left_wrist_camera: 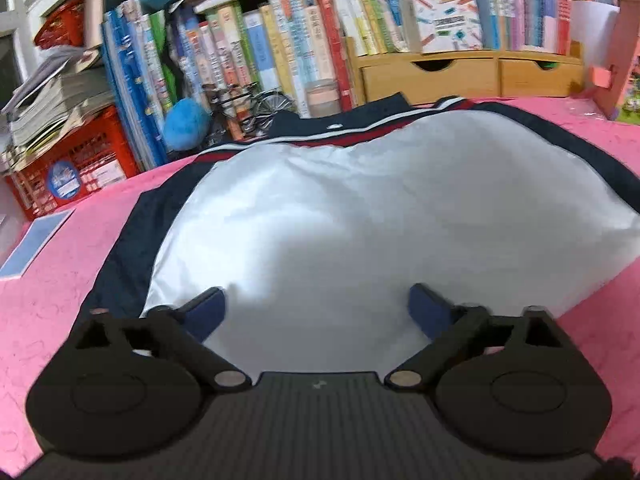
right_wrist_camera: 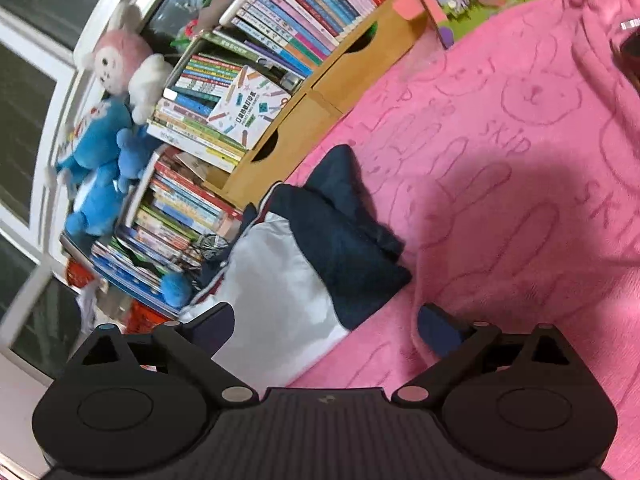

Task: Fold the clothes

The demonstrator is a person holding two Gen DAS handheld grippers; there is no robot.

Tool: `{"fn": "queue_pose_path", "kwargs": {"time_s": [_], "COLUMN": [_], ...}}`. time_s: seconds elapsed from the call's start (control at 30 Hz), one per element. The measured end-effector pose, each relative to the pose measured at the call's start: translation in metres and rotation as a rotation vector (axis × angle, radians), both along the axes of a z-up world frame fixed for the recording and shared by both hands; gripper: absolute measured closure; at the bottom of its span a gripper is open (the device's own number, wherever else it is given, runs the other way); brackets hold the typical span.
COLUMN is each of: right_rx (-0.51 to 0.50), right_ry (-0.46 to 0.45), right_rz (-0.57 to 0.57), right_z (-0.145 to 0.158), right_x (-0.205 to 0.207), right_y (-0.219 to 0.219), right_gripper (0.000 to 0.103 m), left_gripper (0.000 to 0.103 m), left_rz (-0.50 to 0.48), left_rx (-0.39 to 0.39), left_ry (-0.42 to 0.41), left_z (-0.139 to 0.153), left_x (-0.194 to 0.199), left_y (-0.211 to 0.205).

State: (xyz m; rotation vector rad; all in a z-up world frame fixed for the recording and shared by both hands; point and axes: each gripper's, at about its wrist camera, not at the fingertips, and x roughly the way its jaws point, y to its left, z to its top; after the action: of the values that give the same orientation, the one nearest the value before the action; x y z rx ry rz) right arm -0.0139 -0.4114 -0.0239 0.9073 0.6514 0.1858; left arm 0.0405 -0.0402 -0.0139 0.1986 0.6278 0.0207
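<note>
left gripper [left_wrist_camera: 316,312] wide open over jacket [left_wrist_camera: 360,208], empty

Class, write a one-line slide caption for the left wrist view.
Open left tool poised over a white-and-navy jacket spread on a pink blanket, bookshelf behind.

Books [left_wrist_camera: 256,52], plush toys [right_wrist_camera: 100,152], wooden drawers [left_wrist_camera: 428,76]
</note>
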Motion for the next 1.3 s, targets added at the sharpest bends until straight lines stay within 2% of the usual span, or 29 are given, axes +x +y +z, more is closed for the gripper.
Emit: {"fn": "queue_pose_path", "kwargs": {"time_s": [0.13,0.23,0.4,0.67,0.7,0.77,0.8,0.83,0.93,1.07,1.2,1.3], "right_rx": [0.16,0.154,-0.002,-0.084,-0.094,-0.142,-0.167,-0.187,-0.223,-0.283,-0.328,-0.336], "right_ry": [-0.029,-0.011,0.012,-0.007,-0.004,0.035,0.057,0.07,0.046,-0.027,-0.106,-0.163], "right_rz": [0.06,0.094,0.035,0.002,0.002,0.009,0.014,0.019,0.042,0.099,0.234,0.38], "right_z": [-0.003,-0.006,-0.001,-0.006,-0.006,-0.001,0.002,0.006,0.024,0.056,0.085,0.1], "right_x": [-0.008,0.003,0.034,0.078,0.082,0.091,0.094,0.097,0.101,0.103,0.111,0.121], "right_y": [0.013,0.031,0.05,0.059,0.059,0.064,0.066,0.069,0.079,0.104,0.142,0.179], "right_gripper": [0.003,0.003,0.004,0.003,0.006,0.025,0.044,0.052,0.061,0.066,0.068,0.069], "left_gripper": [0.0,0.0,0.0,0.0,0.0,0.0,0.0,0.0,0.0,0.0,0.0,0.0], "left_rz": [0.006,0.006,0.007,0.007,0.008,0.008,0.008,0.008,0.011,0.013,0.015,0.016], "left_rx": [-0.054,-0.09,-0.148,-0.162,-0.163,-0.166,-0.167,-0.168,-0.169,-0.172,-0.172,-0.173], "left_ry": [0.008,0.021,0.041,0.046,0.046,0.047,0.047,0.048,0.049,0.05,0.051,0.051], "left_z": [-0.001,-0.001,-0.002,-0.002,-0.002,-0.002,-0.002,-0.002,-0.002,-0.002,-0.002,-0.002], "left_x": [0.001,0.002,0.003,0.003,0.003,0.004,0.004,0.004,0.004,0.004,0.004,0.004], "left_y": [0.006,0.01,0.017,0.018,0.018,0.018,0.018,0.018,0.017,0.017,0.016,0.017]}}
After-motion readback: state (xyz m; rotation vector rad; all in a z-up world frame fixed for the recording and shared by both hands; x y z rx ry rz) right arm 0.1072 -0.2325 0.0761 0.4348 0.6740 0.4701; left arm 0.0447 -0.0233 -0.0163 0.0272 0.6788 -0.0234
